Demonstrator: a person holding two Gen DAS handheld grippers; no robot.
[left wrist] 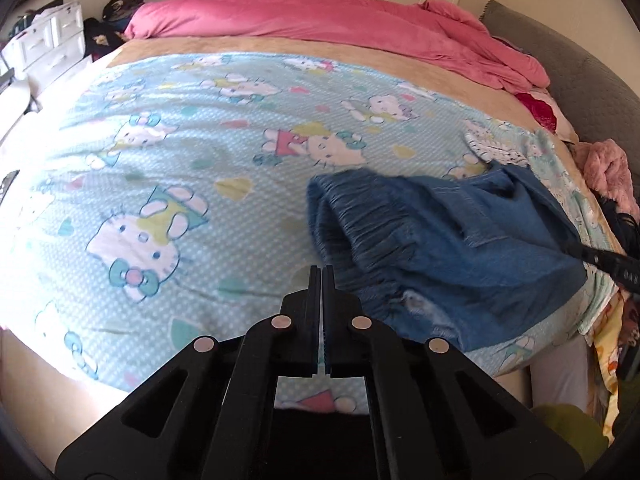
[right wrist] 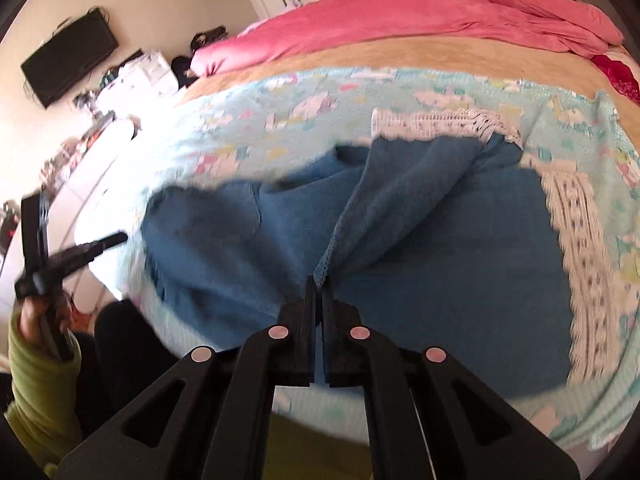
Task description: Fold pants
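Right wrist view: a seam of the pants [right wrist: 400, 264] is pinched in the right gripper [right wrist: 316, 280], low on the bed [right wrist: 400, 56].
Left gripper [left wrist: 322, 270] is closed on nothing beside the waistband; it should be reopened and the fold drawn flat.

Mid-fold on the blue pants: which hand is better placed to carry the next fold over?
Right. The right gripper is shut on a seam edge of the blue pants, fabric pinched at its tips. The left gripper is shut on nothing, above the cartoon blanket beside the waistband.
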